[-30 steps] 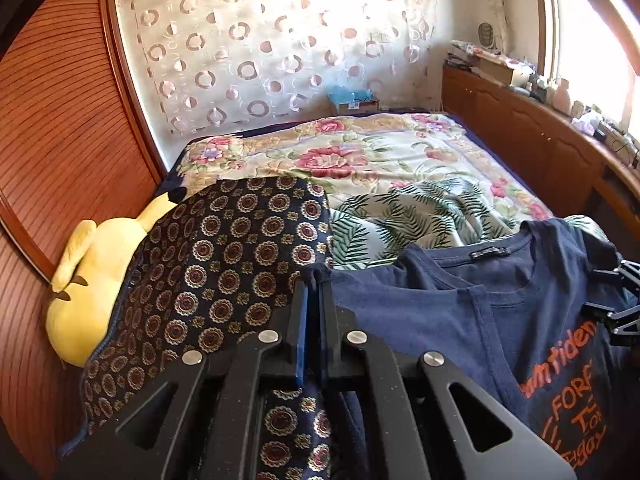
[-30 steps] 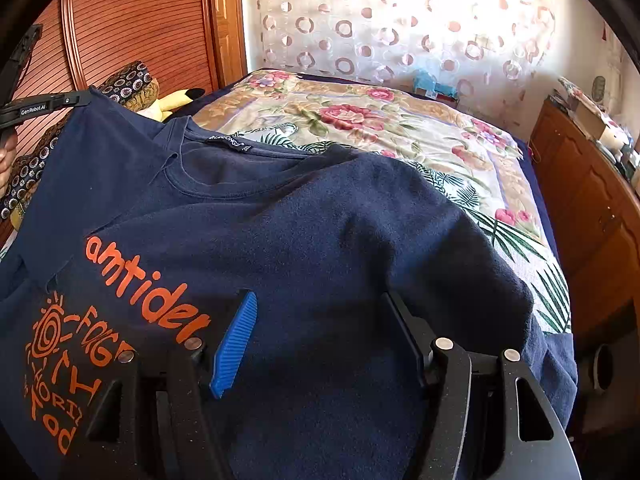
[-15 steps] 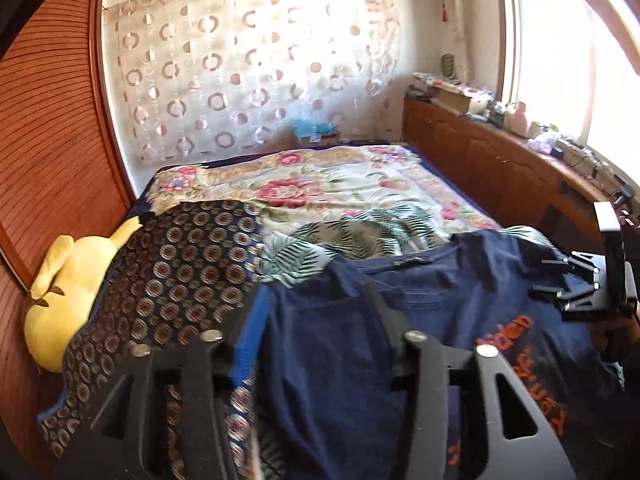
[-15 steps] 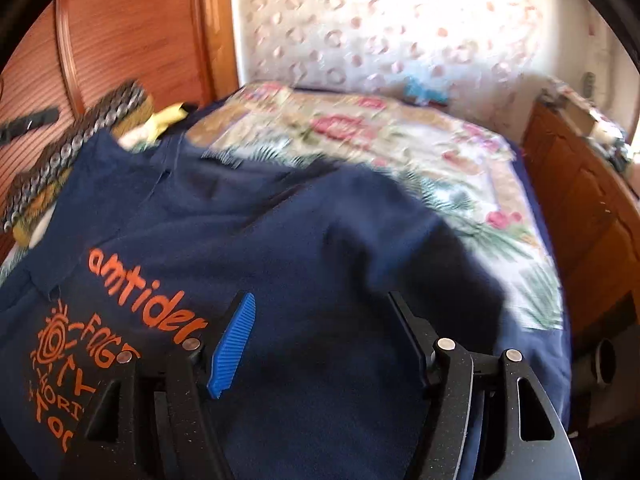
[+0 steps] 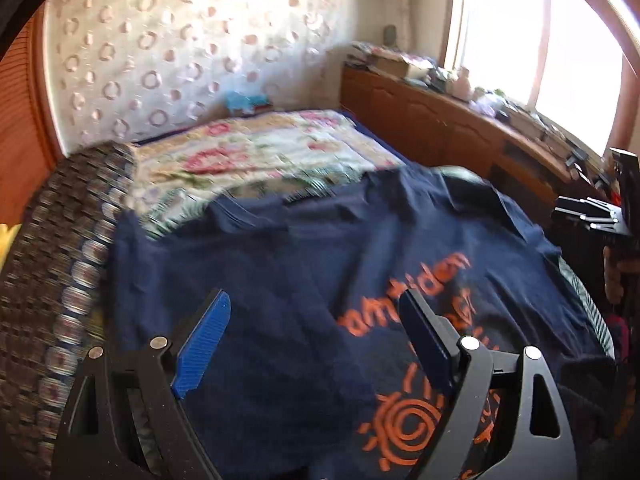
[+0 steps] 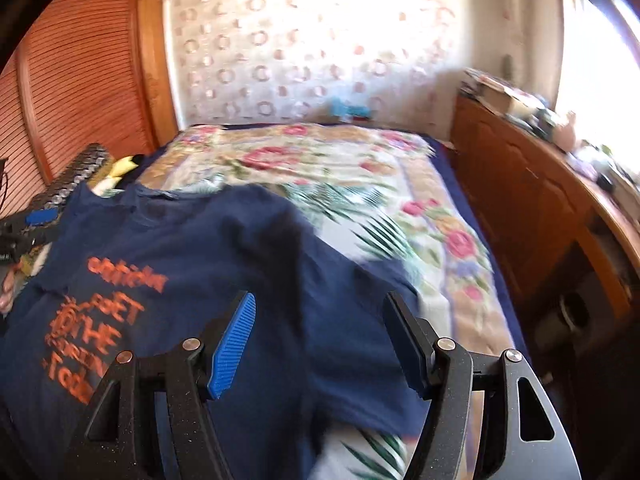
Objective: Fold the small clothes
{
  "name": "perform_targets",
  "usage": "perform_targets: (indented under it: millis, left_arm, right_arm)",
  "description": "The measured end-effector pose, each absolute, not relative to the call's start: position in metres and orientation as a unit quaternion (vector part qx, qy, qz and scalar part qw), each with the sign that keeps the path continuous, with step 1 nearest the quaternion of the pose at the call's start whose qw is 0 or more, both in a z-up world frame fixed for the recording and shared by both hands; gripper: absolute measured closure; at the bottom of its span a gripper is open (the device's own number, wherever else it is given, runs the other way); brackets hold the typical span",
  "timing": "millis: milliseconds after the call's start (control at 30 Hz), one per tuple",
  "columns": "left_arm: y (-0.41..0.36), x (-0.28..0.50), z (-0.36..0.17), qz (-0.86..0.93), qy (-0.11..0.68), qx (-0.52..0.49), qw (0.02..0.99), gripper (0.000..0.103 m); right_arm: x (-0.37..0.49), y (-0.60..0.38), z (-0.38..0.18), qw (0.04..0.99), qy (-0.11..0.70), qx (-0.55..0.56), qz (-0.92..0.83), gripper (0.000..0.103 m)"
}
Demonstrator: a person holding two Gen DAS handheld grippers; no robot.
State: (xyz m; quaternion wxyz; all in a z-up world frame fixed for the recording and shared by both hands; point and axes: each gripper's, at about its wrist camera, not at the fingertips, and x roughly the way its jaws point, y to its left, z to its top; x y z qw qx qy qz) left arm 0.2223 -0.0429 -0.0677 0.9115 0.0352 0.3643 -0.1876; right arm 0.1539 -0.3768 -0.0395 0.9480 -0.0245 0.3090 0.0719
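Observation:
A navy T-shirt (image 5: 304,272) with orange print lies spread face up on the bed, collar toward the far wall. It also shows in the right wrist view (image 6: 208,264). My left gripper (image 5: 316,320) is open and empty above the shirt's left side. My right gripper (image 6: 320,320) is open and empty above the shirt's right side. Each gripper shows at the edge of the other's view: the right gripper (image 5: 592,216) and the left gripper (image 6: 36,220).
The bed has a floral quilt (image 6: 320,160). A dark patterned pillow (image 5: 52,248) and a yellow plush toy (image 6: 124,164) lie at the left. A wooden cabinet (image 6: 540,200) with clutter runs along the right under a window. A slatted wooden headboard (image 6: 80,80) stands at the left.
My left gripper let go of the shirt's shoulder, opened, and drew back and to the right. My right gripper stayed open and pulled back. The shirt settled flat on the bed.

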Motion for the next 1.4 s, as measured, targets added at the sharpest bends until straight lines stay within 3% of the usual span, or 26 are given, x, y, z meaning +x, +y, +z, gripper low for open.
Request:
perform_targets:
  millis: [500,600,833,1000,1100,1200,1400]
  left_arm:
    - [-0.068,0.223,-0.109,-0.206,0.427,0.081,0.877,0.016]
    - [-0.074,0.222,-0.112,-0.206,0.429,0.099,0.874,0.01]
    - [-0.074,0.221,-0.113,-0.204,0.429,0.103,0.874,0.01]
    - [-0.074,0.221,-0.113,-0.204,0.429,0.103,0.874,0.009]
    - [-0.074,0.221,-0.113,-0.204,0.429,0.103,0.874,0.009]
    - [-0.074,0.221,-0.113,-0.203,0.429,0.103,0.874,0.009]
    - [-0.071,0.22,-0.11,-0.209,0.422,0.094,0.877,0.009]
  right_arm:
    - [0.156,-0.416,-0.07,0.93,0.366,0.034,0.035,0.035]
    - [0.166,-0.411,-0.065,0.926,0.374,0.041,0.039,0.037]
    - [0.172,-0.415,-0.061,0.919,0.385,0.065,0.056,0.051]
    - [0.172,-0.413,-0.059,0.917,0.385,0.07,0.08,0.071]
    - [0.171,-0.412,-0.059,0.919,0.384,0.054,0.073,0.076]
    - [0.17,-0.409,-0.059,0.924,0.378,0.016,0.052,0.099]
    - [0.163,-0.399,-0.05,0.93,0.365,-0.017,0.037,0.1]
